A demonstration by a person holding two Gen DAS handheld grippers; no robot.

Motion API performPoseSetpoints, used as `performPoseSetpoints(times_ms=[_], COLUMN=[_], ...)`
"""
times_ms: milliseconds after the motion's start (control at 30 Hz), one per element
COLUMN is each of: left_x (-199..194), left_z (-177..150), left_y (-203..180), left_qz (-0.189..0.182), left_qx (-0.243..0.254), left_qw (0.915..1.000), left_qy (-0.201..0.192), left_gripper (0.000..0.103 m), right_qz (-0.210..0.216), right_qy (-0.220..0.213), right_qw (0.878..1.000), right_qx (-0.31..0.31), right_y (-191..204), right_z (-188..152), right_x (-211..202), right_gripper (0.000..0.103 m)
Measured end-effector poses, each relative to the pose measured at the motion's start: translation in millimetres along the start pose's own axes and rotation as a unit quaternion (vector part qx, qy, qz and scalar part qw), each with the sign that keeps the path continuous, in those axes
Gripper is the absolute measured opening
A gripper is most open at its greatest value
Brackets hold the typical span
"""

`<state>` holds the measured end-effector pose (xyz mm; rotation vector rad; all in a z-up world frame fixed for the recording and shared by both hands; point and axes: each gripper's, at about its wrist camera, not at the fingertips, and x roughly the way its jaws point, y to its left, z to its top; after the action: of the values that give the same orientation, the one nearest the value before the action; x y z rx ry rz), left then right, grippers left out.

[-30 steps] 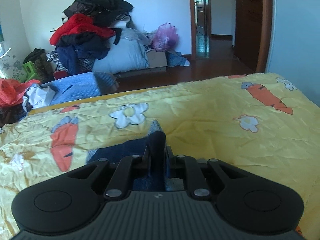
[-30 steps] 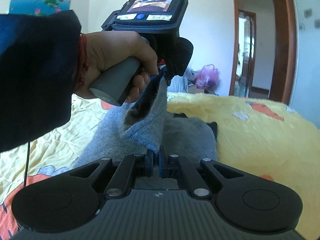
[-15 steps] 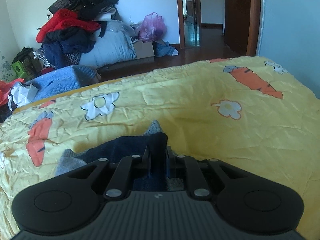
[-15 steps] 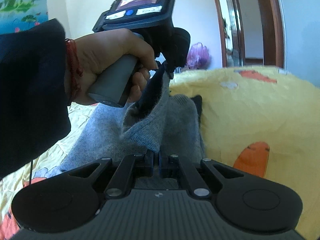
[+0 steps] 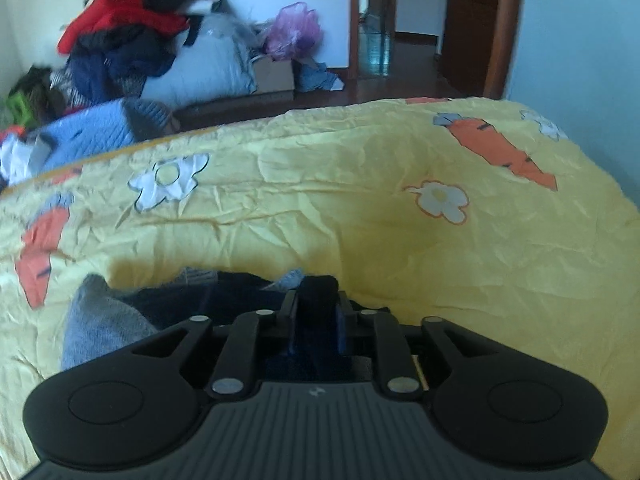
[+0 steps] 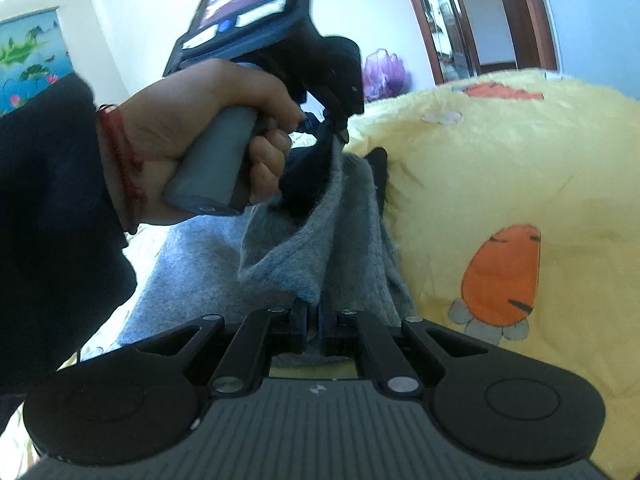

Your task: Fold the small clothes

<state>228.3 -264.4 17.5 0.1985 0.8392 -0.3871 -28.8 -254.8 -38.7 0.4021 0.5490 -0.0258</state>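
Note:
A small grey and navy knit garment (image 6: 344,224) lies on the yellow carrot-print bedspread (image 6: 500,168). My right gripper (image 6: 313,314) is shut on a grey edge of it, near the camera. My left gripper (image 6: 334,126), held in a hand with a red wrist string, is shut on the navy end and lifts it a little. In the left wrist view the left gripper (image 5: 316,300) pinches dark navy cloth, and the garment's grey part (image 5: 100,320) lies on the bedspread (image 5: 360,200) at lower left.
Beyond the bed's far edge, a heap of clothes (image 5: 132,36), a cardboard box (image 5: 274,76) and a purple bag (image 5: 292,32) stand against the wall. An open doorway (image 5: 392,16) is at the back. A blue quilted item (image 5: 92,132) lies at the left.
Both grippers keep their hold. The left gripper has moved lower toward the bedspread, and both views have tilted; the garment has shifted with them.

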Motion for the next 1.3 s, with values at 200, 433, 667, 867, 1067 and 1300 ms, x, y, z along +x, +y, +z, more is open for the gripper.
performPoseSetpoints(times_ms=[200, 433, 667, 867, 1067, 1300], left_x=[-20, -71, -104, -133, -151, -148], left_z=[8, -3, -69, -127, -173, -196], left_y=[18, 60, 115, 141, 135, 116], left_qz=[0.002, -0.005, 0.008, 0.004, -0.002, -0.011], left_qx=[-0.017, -0.019, -0.039, -0.023, 0.03, 0.035], left_qw=[0.9988, 0.9969, 0.9977, 0.9988, 0.9986, 0.9986], left_qy=[-0.047, -0.076, -0.055, -0.043, -0.043, -0.038], left_gripper=[0.081, 0.081, 0.082, 0.082, 0.082, 0.082], right_qz=[0.012, 0.048, 0.077, 0.089, 0.065, 0.097], right_qy=[0.016, 0.035, 0.029, 0.051, 0.009, 0.044], right_qw=[0.999, 0.991, 0.978, 0.961, 0.975, 0.979], right_qx=[0.041, 0.116, 0.192, 0.256, 0.212, 0.175], right_y=[-11, -27, -43, -69, -71, -54], right_z=[1, 6, 15, 5, 27, 89], right_x=[6, 10, 10, 11, -28, 29], right_gripper=[0.013, 0.025, 0.043, 0.016, 0.033, 0.055])
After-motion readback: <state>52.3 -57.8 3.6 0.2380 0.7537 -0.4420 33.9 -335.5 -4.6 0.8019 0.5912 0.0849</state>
